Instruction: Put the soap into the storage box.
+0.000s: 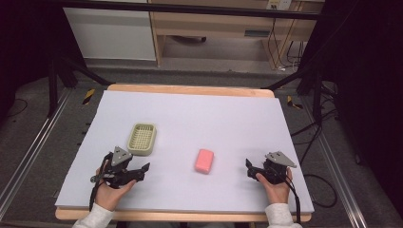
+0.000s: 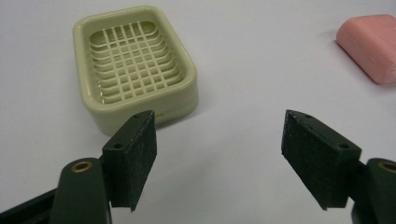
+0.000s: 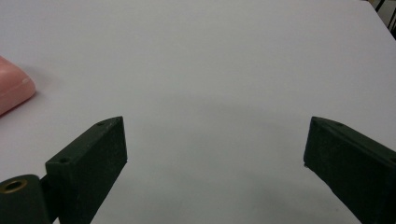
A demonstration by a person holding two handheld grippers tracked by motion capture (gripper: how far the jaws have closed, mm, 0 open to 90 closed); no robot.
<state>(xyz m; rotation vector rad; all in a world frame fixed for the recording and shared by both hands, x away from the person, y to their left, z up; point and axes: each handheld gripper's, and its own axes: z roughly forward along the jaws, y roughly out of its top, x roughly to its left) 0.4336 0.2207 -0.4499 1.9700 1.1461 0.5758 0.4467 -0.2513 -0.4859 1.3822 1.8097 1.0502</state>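
A person sits at a pale grey surface (image 1: 190, 114) holding a two-jaw gripper in each hand. The left gripper (image 1: 142, 170) rests near the front left corner, its jaws spread wide and holding nothing. The right gripper (image 1: 249, 167) rests near the front right, its jaws likewise spread wide and empty.

Between them lies a pink bar of soap (image 1: 204, 160), flat on the surface and well apart from both grippers. A cream-green soap dish (image 1: 142, 139) with a slotted grid floor sits just beyond the left gripper, upright and empty.

In the left gripper view the soap dish (image 2: 135, 65) lies ahead and slightly to one side of the jaws, with the soap (image 2: 371, 44) off at the far edge. In the right gripper view the soap (image 3: 11, 91) peeks in at the left edge.

Judging from this, the work appears not yet begun: the soap is untouched and outside the dish. Grasping the bar and setting it in the dish likely remains.
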